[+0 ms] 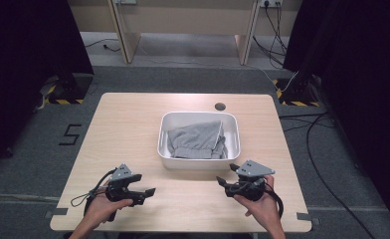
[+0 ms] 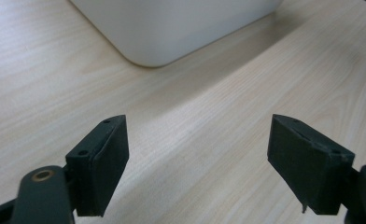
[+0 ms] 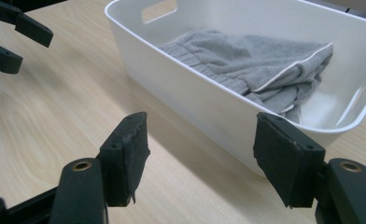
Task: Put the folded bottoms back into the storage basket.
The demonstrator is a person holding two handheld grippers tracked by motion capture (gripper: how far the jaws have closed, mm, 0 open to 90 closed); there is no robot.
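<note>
A white tub (image 1: 199,155) sits on the light wooden surface (image 1: 128,134), a little right of centre and toward the far half, with a grey garment (image 1: 197,139) bunched inside it. In the high view the garment's shape is hard to read: it is a crumpled heap, and its near part is hidden behind the tub's near wall. The right gripper view shows more, a ribbed band along one edge of the garment (image 3: 251,60), a thin pale line of piping across the folds, and a slot handle cut in the tub's far end wall; the tub (image 3: 209,107) is cut off at the right edge there. In the left gripper view one rounded corner of the tub (image 2: 172,28) shows at the top, with its inside hidden. The tub's long axis runs left to right across the surface, and the garment lies roughly along it, though which end is which cannot be told. The left claw (image 1: 144,195) is held above the near left part of the surface, pointing right; in its own view the left claw (image 2: 197,163) has its jaws spread wide with bare wood between them, gripping nothing. The right claw (image 1: 228,175) is held just before the tub's near right corner; in its own view the right claw (image 3: 200,163) is likewise wide open and empty, and the other claw's black tips appear at the upper left. A small dark round hole (image 1: 220,106) lies in the surface beyond the tub.
</note>
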